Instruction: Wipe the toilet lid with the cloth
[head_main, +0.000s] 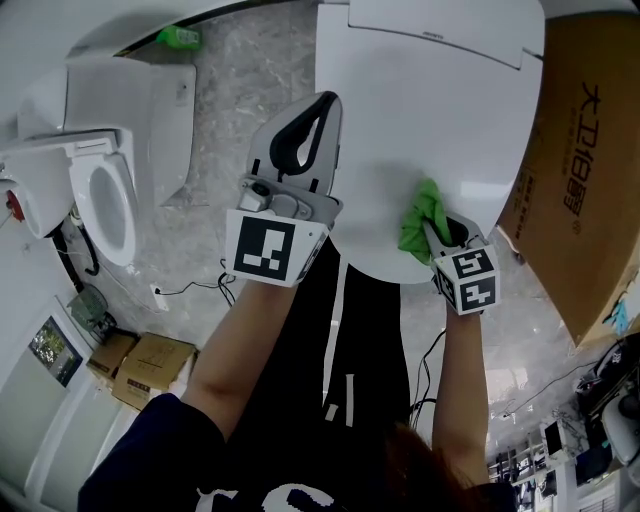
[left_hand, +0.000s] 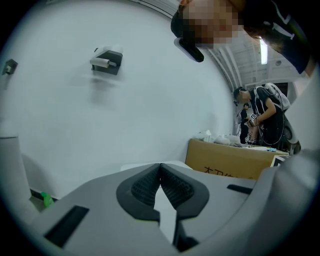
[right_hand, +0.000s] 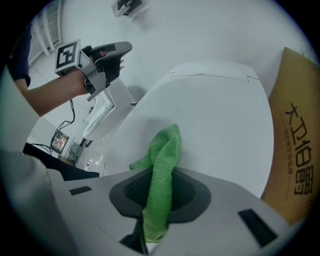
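Cloth (right_hand: 162, 150) in right tongs (head_main: 437, 232), left tongs (head_main: 328, 102) aloft

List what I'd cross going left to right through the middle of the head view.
open toilet → left gripper → cloth → box

Cloth (head_main: 422, 215) on toilet lid (head_main: 430, 130), cardboard box (head_main: 585, 170) right, second toilet (head_main: 100, 190) left
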